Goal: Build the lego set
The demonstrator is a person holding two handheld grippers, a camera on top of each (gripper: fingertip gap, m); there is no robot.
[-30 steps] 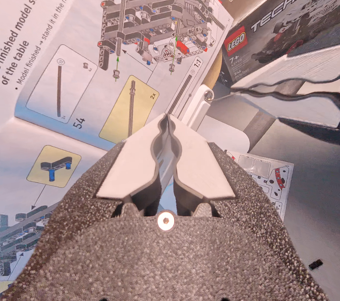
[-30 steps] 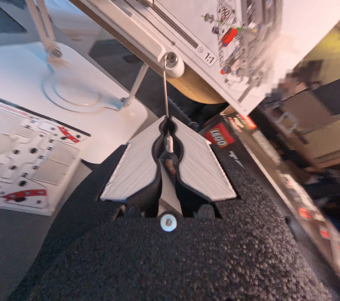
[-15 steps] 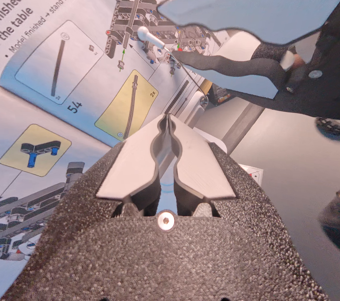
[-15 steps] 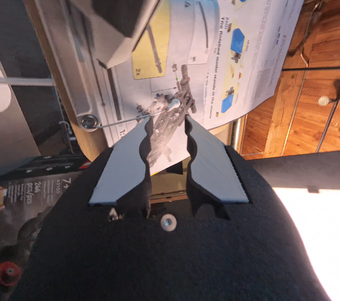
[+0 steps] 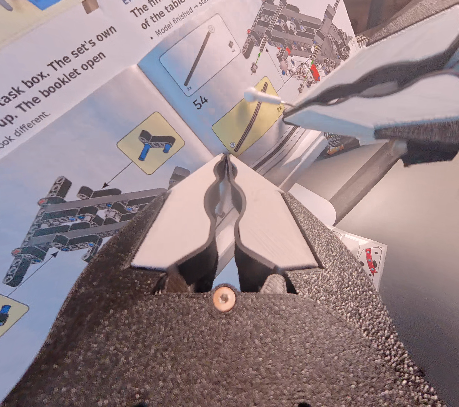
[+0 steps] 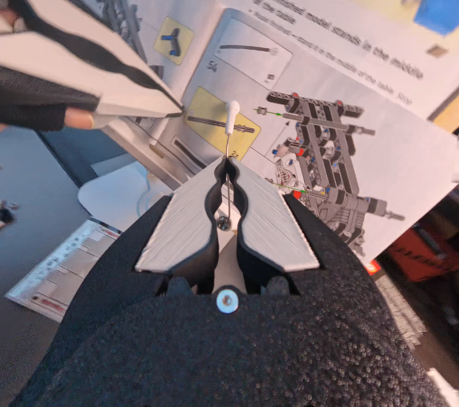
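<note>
White-capped wire page clip [image 6: 231, 121]: one, pinched again by the right gripper [image 6: 227, 159]. Left gripper [image 5: 226, 156] clamps the one instruction booklet [image 5: 99, 101]. Half a second ago, right's jaws gaped.

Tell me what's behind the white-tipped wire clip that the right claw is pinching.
Behind the wire clip lies the open instruction booklet: its white tip covers part of a long black axle drawn in a yellow panel. Whatever is under the booklet page is hidden.

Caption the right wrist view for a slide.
Right gripper pinches the wire page-holder arm against the open instruction booklet.
</note>
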